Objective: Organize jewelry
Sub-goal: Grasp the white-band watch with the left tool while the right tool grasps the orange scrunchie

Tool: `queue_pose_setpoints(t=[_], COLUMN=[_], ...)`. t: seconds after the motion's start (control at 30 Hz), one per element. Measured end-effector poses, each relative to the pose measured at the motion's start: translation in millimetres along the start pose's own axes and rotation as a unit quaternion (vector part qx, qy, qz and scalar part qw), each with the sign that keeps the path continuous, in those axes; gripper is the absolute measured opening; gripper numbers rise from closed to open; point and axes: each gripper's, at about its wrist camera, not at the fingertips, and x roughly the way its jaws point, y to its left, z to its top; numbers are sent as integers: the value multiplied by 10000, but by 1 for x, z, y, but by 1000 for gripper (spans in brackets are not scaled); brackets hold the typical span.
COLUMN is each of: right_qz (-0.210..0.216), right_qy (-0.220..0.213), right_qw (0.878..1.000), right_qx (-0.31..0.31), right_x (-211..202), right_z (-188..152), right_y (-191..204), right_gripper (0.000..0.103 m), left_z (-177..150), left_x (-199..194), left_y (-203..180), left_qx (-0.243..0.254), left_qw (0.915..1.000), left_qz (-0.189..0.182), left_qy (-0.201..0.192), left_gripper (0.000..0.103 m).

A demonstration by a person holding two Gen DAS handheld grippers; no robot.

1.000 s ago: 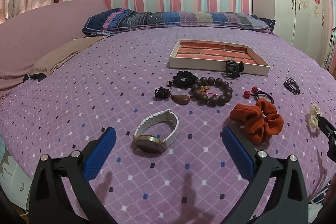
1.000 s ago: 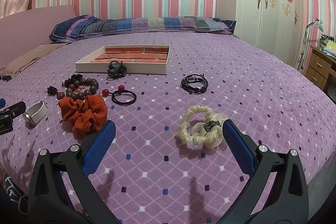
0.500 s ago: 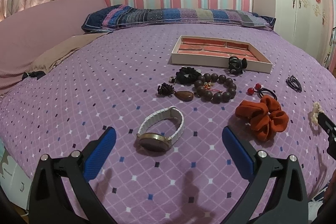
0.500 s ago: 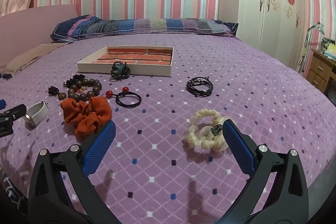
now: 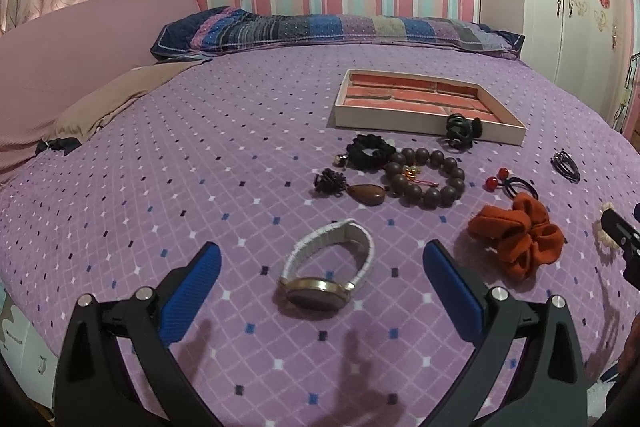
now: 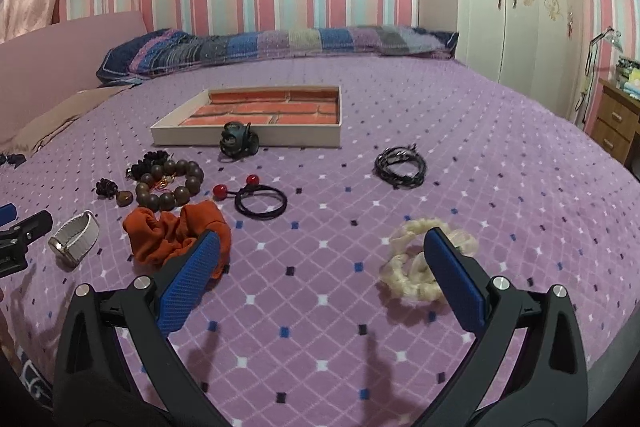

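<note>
The purple bed (image 5: 160, 187) carries a tray (image 5: 424, 119), watch (image 5: 328, 267), bead bracelet (image 5: 430, 177), and scrunchies (image 5: 520, 235).

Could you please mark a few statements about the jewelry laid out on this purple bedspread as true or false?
1. The shallow brick-lined tray holds no jewelry. True.
2. The left gripper is clamped on the white-strapped watch. False: it is open, and the watch lies between its fingers.
3. The orange fabric scrunchie sits in the tray. False: it lies on the bedspread.
4. The right gripper is open, with the cream scrunchie by one finger. True.
</note>
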Motion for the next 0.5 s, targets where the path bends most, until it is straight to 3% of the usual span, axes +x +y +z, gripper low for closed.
queue_pose_setpoints(t=[0.1, 0.5], right_qz=[40, 156], right_qy=[214, 468], right_qw=[9998, 9987], right_qx=[-41, 102], right_x=[11, 33], right_z=[2, 11], right_y=[7, 33], right_gripper=[99, 99], left_z=[4, 8], left_x=[9, 49], left_y=[11, 35], left_qx=[10, 54], left_qw=[10000, 9979], left_qz=[91, -370], left_qy=[38, 532], left_gripper=[99, 99])
